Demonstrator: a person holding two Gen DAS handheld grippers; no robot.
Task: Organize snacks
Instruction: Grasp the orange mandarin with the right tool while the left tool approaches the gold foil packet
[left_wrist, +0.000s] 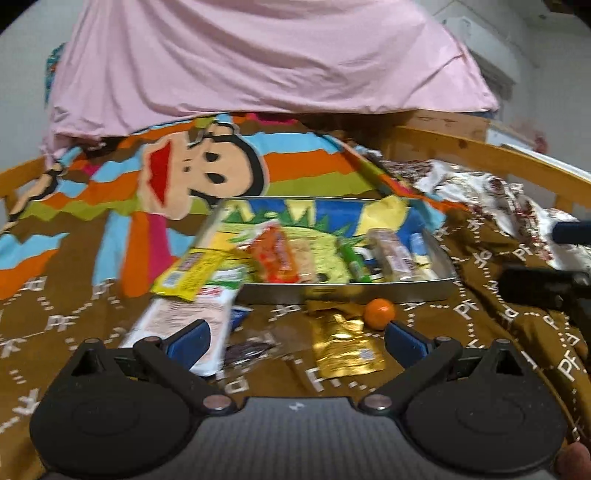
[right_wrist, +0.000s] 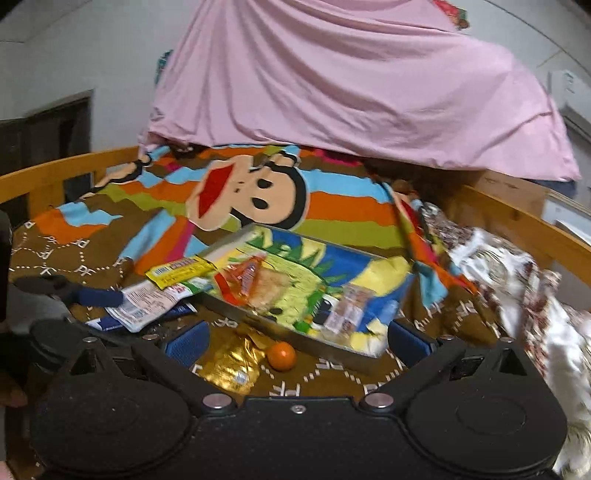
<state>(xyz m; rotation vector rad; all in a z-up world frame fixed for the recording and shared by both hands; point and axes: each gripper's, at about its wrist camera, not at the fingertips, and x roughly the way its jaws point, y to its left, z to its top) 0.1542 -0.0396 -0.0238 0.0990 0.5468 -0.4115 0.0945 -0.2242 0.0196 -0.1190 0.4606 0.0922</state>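
Shallow rectangular metal tray (left_wrist: 343, 291) with cartoon-printed floor, frame centre, on brown patterned bedspread (left_wrist: 66, 314); holds crinkly plastic snack packets. Glossy gold foil pouch (left_wrist: 345, 345) and small round orange ball (left_wrist: 379, 313) lower centre, before tray. Left tool (left_wrist: 295, 341) wide open, empty. Right tool (right_wrist: 297, 338) wide open, empty.

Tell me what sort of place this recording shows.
Probably a bedroom: the snacks lie on a brown patterned bedspread inside a curved wooden bed rail, with a pink draped sheet behind.
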